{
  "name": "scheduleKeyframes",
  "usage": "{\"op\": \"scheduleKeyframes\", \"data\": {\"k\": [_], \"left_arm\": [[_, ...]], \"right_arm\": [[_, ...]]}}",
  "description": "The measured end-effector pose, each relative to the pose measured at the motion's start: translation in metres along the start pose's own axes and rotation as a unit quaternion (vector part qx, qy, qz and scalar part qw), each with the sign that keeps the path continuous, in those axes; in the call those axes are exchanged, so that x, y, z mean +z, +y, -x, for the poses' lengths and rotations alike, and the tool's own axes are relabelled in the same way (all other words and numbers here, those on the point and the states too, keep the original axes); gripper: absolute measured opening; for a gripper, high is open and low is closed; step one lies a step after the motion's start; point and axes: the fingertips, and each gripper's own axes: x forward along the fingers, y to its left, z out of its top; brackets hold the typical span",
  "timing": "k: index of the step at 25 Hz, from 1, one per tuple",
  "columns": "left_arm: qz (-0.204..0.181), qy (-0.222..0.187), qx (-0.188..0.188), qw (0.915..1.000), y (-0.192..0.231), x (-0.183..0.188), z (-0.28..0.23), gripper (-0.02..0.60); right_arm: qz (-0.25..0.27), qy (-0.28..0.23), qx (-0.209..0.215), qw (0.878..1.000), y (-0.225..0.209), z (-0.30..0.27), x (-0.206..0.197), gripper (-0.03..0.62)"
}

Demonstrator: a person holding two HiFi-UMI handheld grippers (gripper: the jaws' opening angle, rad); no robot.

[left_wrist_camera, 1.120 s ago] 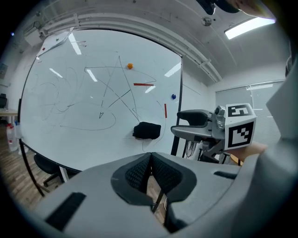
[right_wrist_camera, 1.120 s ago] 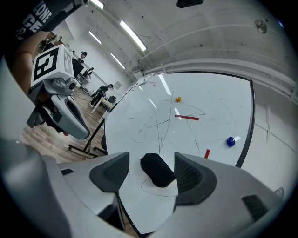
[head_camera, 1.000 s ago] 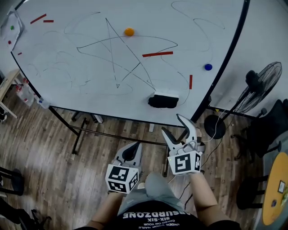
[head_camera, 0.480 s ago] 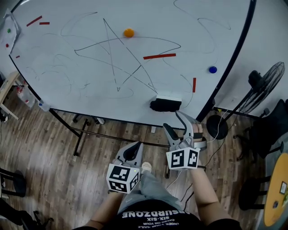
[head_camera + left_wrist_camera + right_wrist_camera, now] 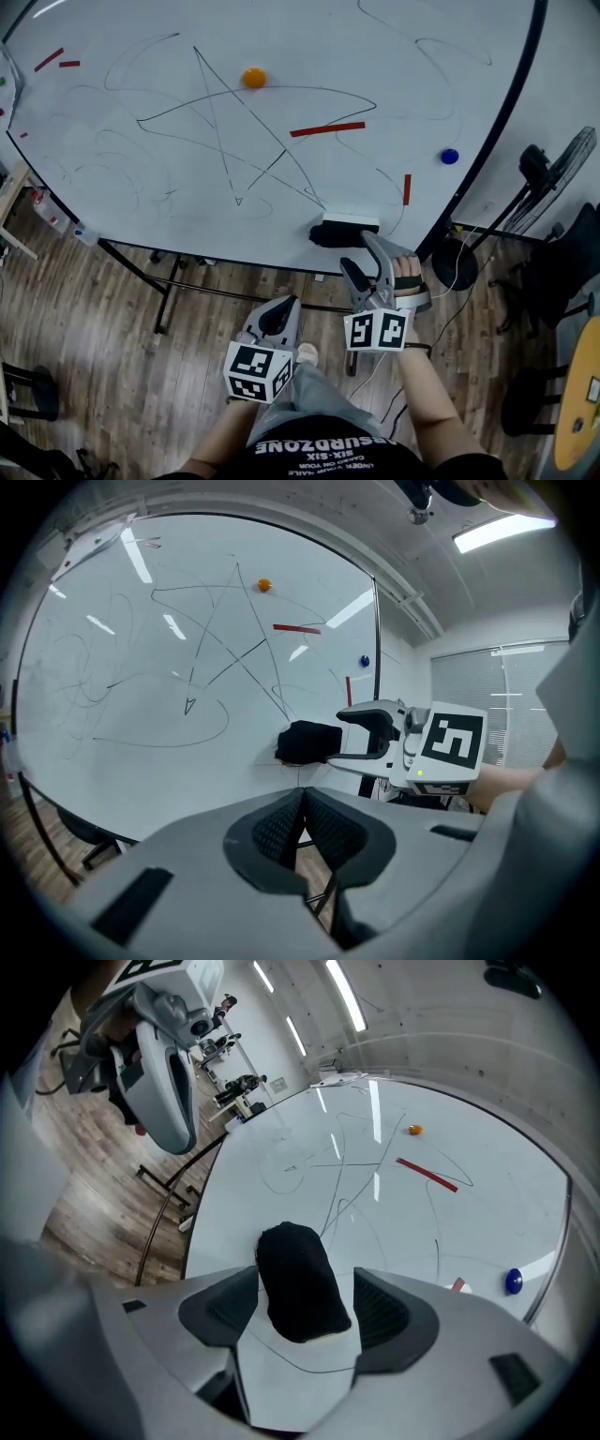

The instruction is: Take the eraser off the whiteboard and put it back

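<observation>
A black eraser [image 5: 342,231] with a white back sticks to the lower right of the whiteboard [image 5: 141,197], which is covered in thin pen lines. My right gripper [image 5: 358,253] is open just below it. In the right gripper view the eraser [image 5: 300,1279] stands between the two spread fingers with a gap on each side. My left gripper [image 5: 274,317] hangs lower over the floor, shut and empty; its pads [image 5: 281,829] meet. From the left gripper view the eraser [image 5: 309,742] shows with the right gripper [image 5: 370,735] beside it.
An orange magnet [image 5: 253,78], a blue magnet [image 5: 450,156] and red strips [image 5: 326,128] [image 5: 407,188] sit on the board. The board's black frame [image 5: 487,141] curves down the right. A standing fan [image 5: 553,178] and a yellow table [image 5: 577,394] are to the right, over wooden floor [image 5: 94,356].
My right gripper has moved up and forward until its open fingers reach either side of the eraser. The left gripper has stayed low and shut.
</observation>
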Motion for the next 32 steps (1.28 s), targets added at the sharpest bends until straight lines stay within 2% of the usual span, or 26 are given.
{"op": "scheduleKeyframes", "data": {"k": [9, 14, 27, 32], "left_arm": [[0.004, 0.005, -0.005, 1.0, 0.017, 0.004, -0.023, 0.008], [0.005, 0.006, -0.013, 0.9999, 0.02, 0.006, -0.032, 0.006], [0.01, 0.007, -0.014, 0.9998, 0.023, 0.005, -0.035, 0.006], [0.009, 0.001, -0.015, 0.9999, 0.024, 0.01, -0.034, 0.006]], "right_arm": [[0.084, 0.03, -0.009, 0.996, 0.004, -0.03, -0.012, 0.298], [0.112, 0.038, -0.008, 0.993, 0.008, -0.043, -0.014, 0.298], [0.144, 0.054, -0.029, 0.988, 0.002, -0.056, -0.019, 0.296], [0.139, 0.052, -0.043, 0.988, -0.004, -0.057, -0.018, 0.258]]}}
